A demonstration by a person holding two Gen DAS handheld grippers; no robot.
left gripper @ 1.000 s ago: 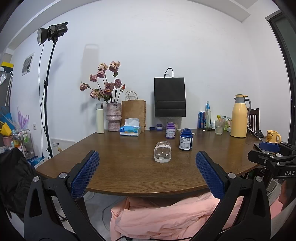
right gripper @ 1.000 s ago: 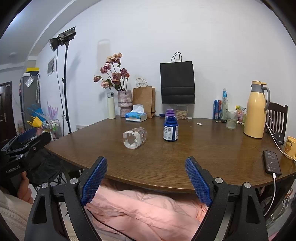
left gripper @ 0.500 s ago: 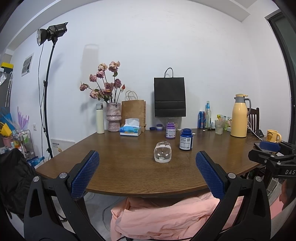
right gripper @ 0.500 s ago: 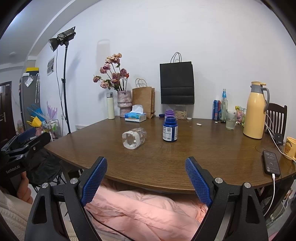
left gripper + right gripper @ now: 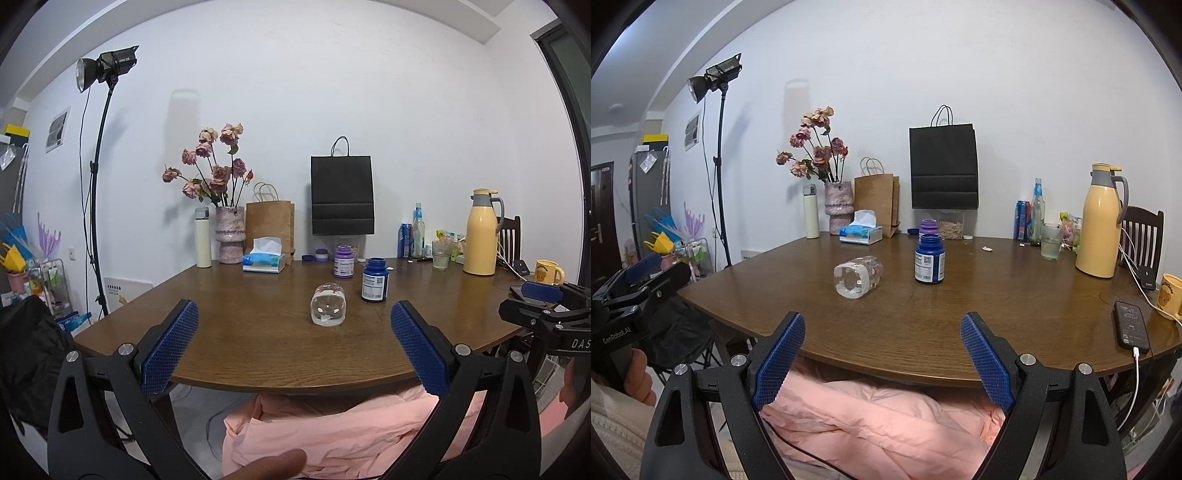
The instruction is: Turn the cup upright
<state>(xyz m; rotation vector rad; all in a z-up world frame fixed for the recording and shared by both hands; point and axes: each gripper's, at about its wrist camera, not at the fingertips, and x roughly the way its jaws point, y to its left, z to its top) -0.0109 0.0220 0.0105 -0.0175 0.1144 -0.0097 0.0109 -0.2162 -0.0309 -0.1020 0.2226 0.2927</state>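
Note:
A clear glass cup (image 5: 328,305) lies on its side on the brown wooden table (image 5: 240,332), its base turned toward the left wrist camera. It also shows in the right wrist view (image 5: 857,277), left of centre, one round end toward the camera. My left gripper (image 5: 293,341) is open and empty, held at the table's near edge, short of the cup. My right gripper (image 5: 882,350) is open and empty, also at the near edge, with the cup ahead and to its left.
A blue pill bottle (image 5: 929,259) stands just right of the cup, a purple one (image 5: 344,261) behind it. A tissue box (image 5: 263,259), vase of flowers (image 5: 229,239), paper bags, yellow thermos (image 5: 1100,221), yellow mug (image 5: 1169,295) and phone (image 5: 1131,325) sit around the table. Pink fabric (image 5: 879,417) lies below the edge.
Almost nothing has changed. The right wrist view has crept slightly, so the cup sits a touch further left. Both grippers stay open.

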